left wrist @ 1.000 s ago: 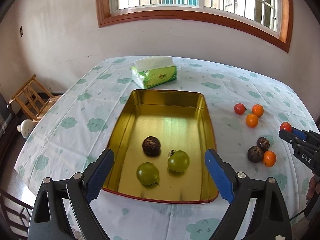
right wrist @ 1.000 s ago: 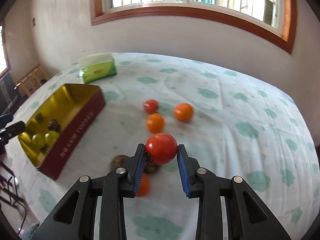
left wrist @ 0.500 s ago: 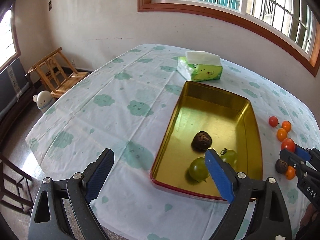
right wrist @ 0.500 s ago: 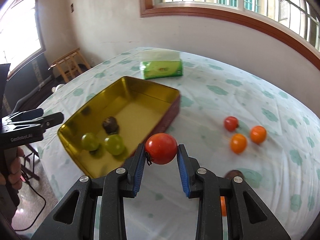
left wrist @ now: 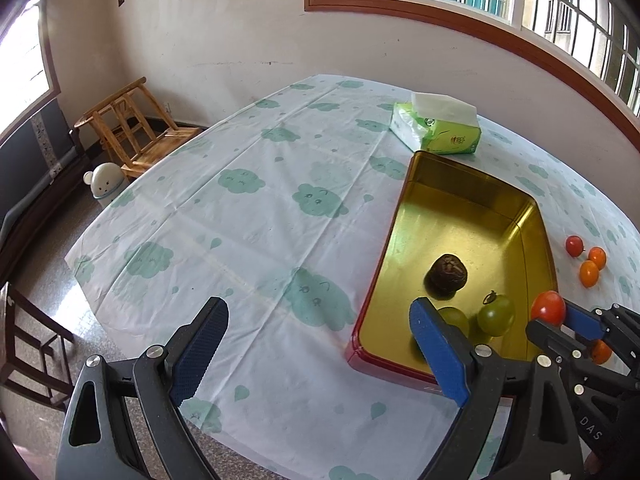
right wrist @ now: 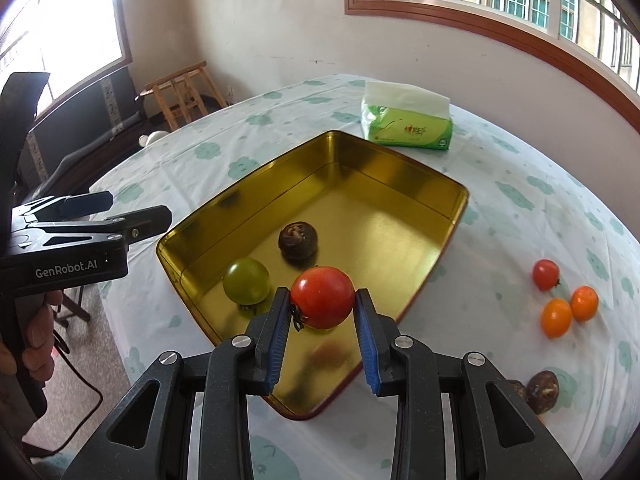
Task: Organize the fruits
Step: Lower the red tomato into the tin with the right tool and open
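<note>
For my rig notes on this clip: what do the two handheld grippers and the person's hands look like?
Both the left gripper and the right gripper are black plastic clamp frames with triangular cut-outs, silver rivets and ribbed blue finger pads. The left body carries white "GenRobot.AI" lettering; the right shows "DAS". A bare hand grips the left handle, and a black cable hangs below it. No sleeve is visible.

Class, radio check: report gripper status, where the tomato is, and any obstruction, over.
Right gripper shut on red tomato, above gold tray. Left gripper open, empty, beside the tray. Green fruit and brown fruit sit near drop spot.

Each black hand-held gripper (right wrist: 322,334) has blue ribbed pads (silver screws, white lettering).
</note>
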